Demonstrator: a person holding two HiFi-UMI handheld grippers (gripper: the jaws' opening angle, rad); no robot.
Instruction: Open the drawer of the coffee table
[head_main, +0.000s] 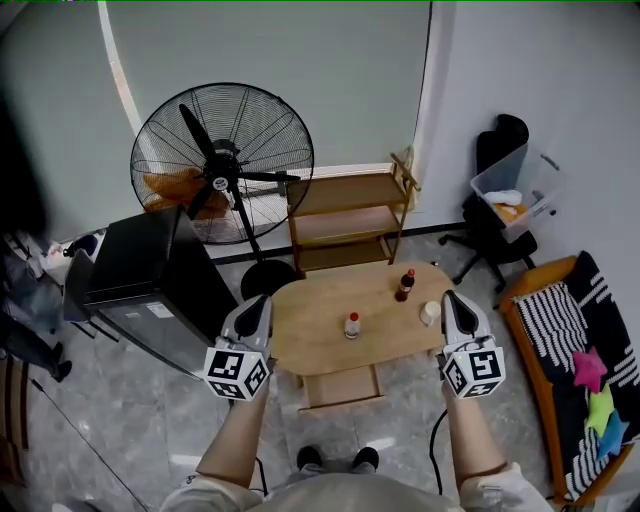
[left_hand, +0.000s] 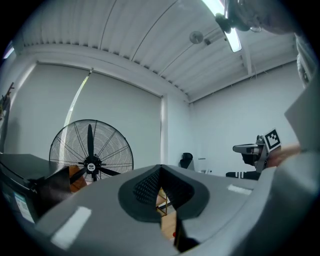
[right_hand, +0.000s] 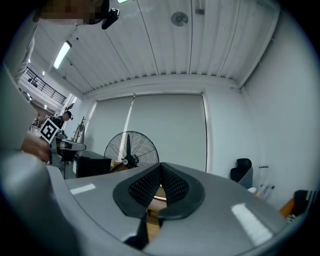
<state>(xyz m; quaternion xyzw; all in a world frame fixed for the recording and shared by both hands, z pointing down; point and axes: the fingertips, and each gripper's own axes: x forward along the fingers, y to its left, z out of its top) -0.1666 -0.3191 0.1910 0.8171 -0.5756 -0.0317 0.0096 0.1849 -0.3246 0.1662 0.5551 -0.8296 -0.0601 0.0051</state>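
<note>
Left tongs (head_main: 257, 302) together, nothing between the pads. Their own view shows only a thin slit below the tips. Right tongs (head_main: 452, 298) together too, empty. Both are held out level ahead of the person, pointing away toward the fan (head_main: 222, 165). In head view the left tongs overlap the left end of the surface (head_main: 320, 345) and the right tongs the right end. Neither is at the drawer.

Drawer (head_main: 342, 387) sits under the middle of the surface's near edge, between the two arms. It looks pulled out toward the person, box sticking past the edge, but it is small in view so not certain.

On the surface: small bottle (head_main: 352, 325) near centre, dark bottle (head_main: 404, 286) toward far right, white cup (head_main: 430, 313) just beside the right tongs. Both bottles upright, all three apart.

Wooden shelf (head_main: 345, 220) behind the surface. Black cabinet (head_main: 150, 265) to the left, near its left end. Chair (head_main: 497, 170) with a clear bin (head_main: 515, 185) far right, sofa (head_main: 565, 330) at the right edge. Person's shoes (head_main: 335, 458) on the floor near the drawer.
</note>
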